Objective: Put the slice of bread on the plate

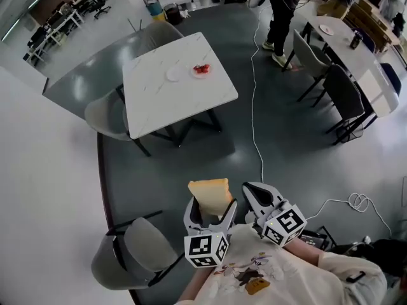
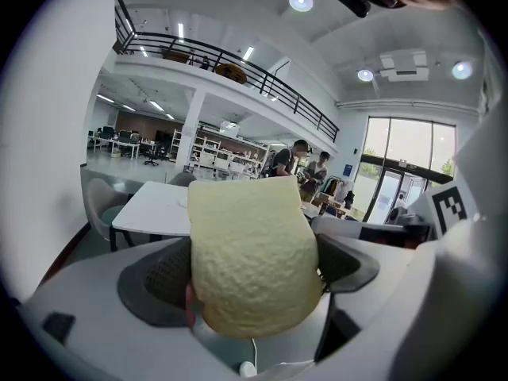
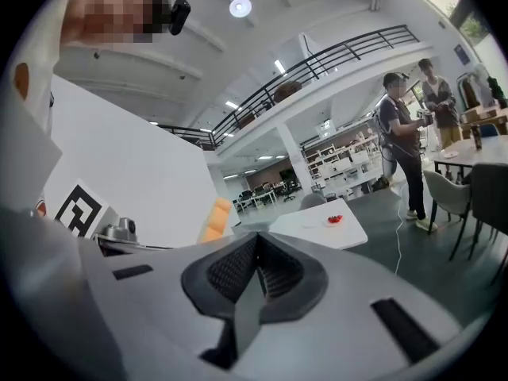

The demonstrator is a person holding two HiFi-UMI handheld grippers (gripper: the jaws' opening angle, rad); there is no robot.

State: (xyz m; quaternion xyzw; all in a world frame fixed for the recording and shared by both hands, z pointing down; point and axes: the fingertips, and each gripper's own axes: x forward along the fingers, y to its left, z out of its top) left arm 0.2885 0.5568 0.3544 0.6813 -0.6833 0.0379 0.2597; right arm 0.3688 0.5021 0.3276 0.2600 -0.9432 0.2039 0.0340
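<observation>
The pale slice of bread [image 1: 210,196] stands upright between the fingers of my left gripper [image 1: 212,204], which is shut on it, held close to my chest. In the left gripper view the slice of bread [image 2: 254,252] fills the gap, with both dark pads [image 2: 159,280] against its sides. My right gripper [image 1: 252,190] sits just right of it, shut with nothing in it; its pads [image 3: 238,272] meet in the right gripper view, where the bread's crust [image 3: 214,219] shows at the left. Far ahead, a white table [image 1: 159,100] carries a white plate [image 1: 173,74] and a dish of red pieces [image 1: 201,70].
Grey chairs [image 1: 105,116] stand around the white table, and another chair [image 1: 137,250] is close at my lower left. A white cable [image 1: 254,107] runs along the dark floor. A person [image 1: 280,11] stands at the back by a second table [image 1: 346,37] with dark chairs.
</observation>
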